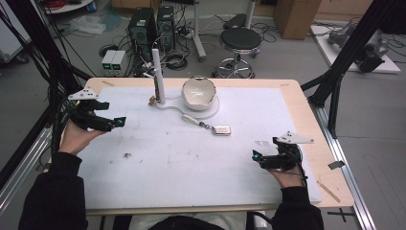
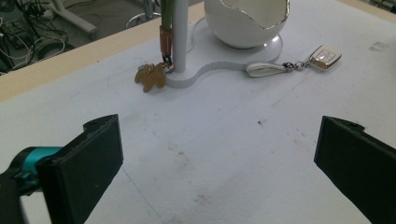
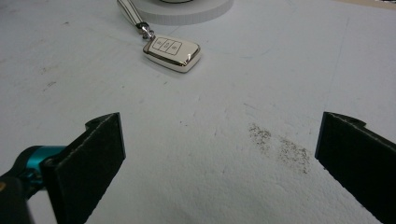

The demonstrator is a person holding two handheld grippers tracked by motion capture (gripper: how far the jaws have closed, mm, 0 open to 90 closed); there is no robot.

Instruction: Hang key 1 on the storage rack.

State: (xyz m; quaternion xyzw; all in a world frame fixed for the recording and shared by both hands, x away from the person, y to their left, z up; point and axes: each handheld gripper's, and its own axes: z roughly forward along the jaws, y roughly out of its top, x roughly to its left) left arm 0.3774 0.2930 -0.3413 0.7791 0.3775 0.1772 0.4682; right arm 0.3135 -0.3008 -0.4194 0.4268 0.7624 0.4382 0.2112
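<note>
Your right gripper (image 1: 257, 156) hovers with jaws spread wide and empty; the left gripper (image 1: 119, 121) likewise.
The car key (image 3: 172, 52) lies flat ahead, strap toward the bowl stand (image 1: 207, 113), so it looks ready for a straight reach.

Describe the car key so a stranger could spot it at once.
Start from the white egg-shaped bowl on its stand at the table's far side. Just in front lies the car key, a flat white fob with a silvery rim, three buttons and a white strap; the brown charm by the post is smaller.
</note>
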